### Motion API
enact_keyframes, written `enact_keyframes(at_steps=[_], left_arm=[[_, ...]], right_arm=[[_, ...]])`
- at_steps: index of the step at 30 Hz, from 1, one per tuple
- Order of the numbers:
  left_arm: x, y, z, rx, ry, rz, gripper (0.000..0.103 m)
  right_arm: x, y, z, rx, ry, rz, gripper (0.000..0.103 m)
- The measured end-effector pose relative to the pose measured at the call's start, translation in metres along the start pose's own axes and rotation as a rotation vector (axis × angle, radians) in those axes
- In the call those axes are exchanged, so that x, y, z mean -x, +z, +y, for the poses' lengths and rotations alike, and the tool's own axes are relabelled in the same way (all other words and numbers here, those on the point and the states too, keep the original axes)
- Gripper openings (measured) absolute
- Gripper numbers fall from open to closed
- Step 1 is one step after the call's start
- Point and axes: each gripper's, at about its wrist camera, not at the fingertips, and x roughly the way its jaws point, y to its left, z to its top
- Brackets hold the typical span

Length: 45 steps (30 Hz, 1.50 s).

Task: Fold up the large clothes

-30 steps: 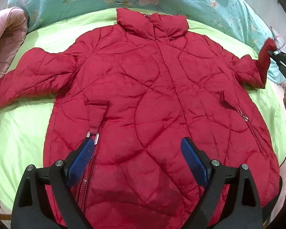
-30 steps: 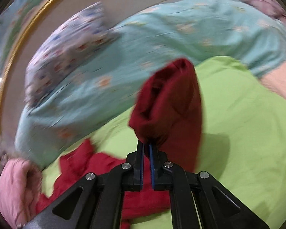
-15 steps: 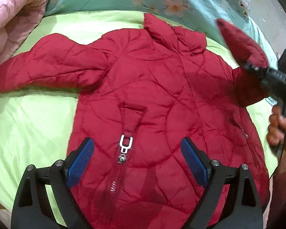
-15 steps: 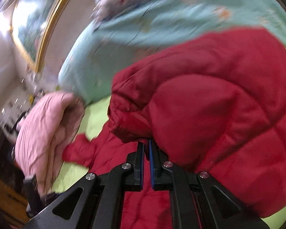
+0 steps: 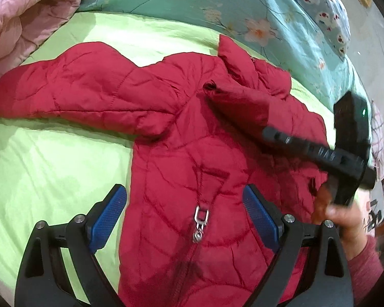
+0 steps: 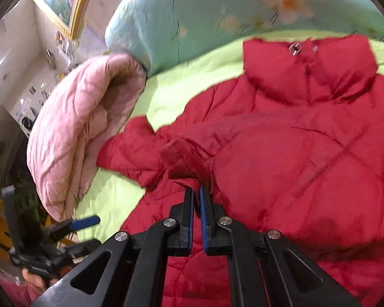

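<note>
The bed's lime-green sheet spreads under and to the left of the left hand-held gripper, and in the right wrist view it shows as a band ahead and to the left of the right hand-held gripper. Beyond both lies a teal floral quilt, and ahead-left of each sits a bundled pink quilt.

The red quilted jacket lies flat on the sheet, front up, right in front of the left hand-held gripper and reaching beneath it. One sleeve stretches out flat ahead-left of that gripper. The other sleeve is drawn across the jacket's chest, ahead-right of it, its cuff opening pointing toward the outstretched sleeve. The collar stands ahead and to the right of the right hand-held gripper.

The left hand-held gripper hovers with its blue pads spread wide, holding nothing; the left pad is over the sheet at the jacket's edge, the right pad over the red fabric. The right hand-held gripper's jaws are pressed nearly together, pinching the cuff end of the folded sleeve.

A silver zipper pull lies between the left gripper's pads.
</note>
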Motion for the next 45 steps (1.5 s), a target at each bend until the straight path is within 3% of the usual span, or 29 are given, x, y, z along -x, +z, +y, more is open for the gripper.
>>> enact_keyframes(at_steps=[5,6,9,10,16,25,26,27,29,30,32,35,37,40,45], left_arm=[[-0.017,0.019,0.003,0.026,-0.061,0.034,0.093],[-0.020,0.023,0.002,0.022,-0.074,0.034,0.093],[-0.031,0.035,-0.005,0.015,-0.088,0.044,0.093],[-0.035,0.040,-0.008,0.012,-0.097,0.047,0.093],[-0.053,0.056,-0.017,0.007,-0.152,0.064,0.093],[-0.094,0.073,-0.043,-0.023,-0.220,0.120,0.091],[-0.100,0.073,-0.044,-0.018,-0.232,0.129,0.082],[-0.106,0.073,-0.045,-0.013,-0.244,0.138,0.057],[-0.113,0.073,-0.048,-0.017,-0.235,0.135,0.019],[-0.113,0.072,-0.048,-0.025,-0.248,0.117,0.014],[-0.103,0.071,-0.050,-0.057,-0.236,0.081,0.010],[-0.081,0.071,-0.041,-0.138,-0.139,0.000,0.010],[-0.087,0.070,-0.033,-0.176,-0.076,0.010,0.010],[-0.101,0.069,-0.025,-0.167,-0.074,0.039,0.010],[-0.107,0.069,-0.024,-0.167,-0.066,0.031,0.011]], right_arm=[[-0.032,-0.004,0.012,0.031,-0.045,0.053,0.013],[-0.033,-0.007,0.013,0.038,-0.059,0.061,0.019],[-0.033,-0.008,0.019,0.055,-0.063,0.058,0.052],[-0.031,-0.010,0.021,0.069,-0.064,0.049,0.055],[-0.016,-0.017,0.028,0.097,-0.080,0.037,0.055],[0.034,-0.037,-0.008,0.017,-0.152,0.014,0.056],[0.042,-0.038,-0.011,0.006,-0.163,0.001,0.056],[0.053,-0.039,-0.015,-0.008,-0.176,-0.016,0.056],[0.072,-0.039,-0.023,-0.039,-0.198,-0.053,0.056],[0.083,-0.038,-0.028,-0.057,-0.213,-0.076,0.056],[0.105,-0.034,-0.038,-0.087,-0.250,-0.125,0.056],[0.138,-0.026,-0.049,-0.094,-0.350,-0.199,0.056],[0.153,-0.018,-0.056,-0.070,-0.441,-0.230,0.056],[0.147,-0.004,-0.067,-0.040,-0.524,-0.219,0.056],[0.100,0.014,-0.100,-0.027,-0.586,-0.148,0.054]])
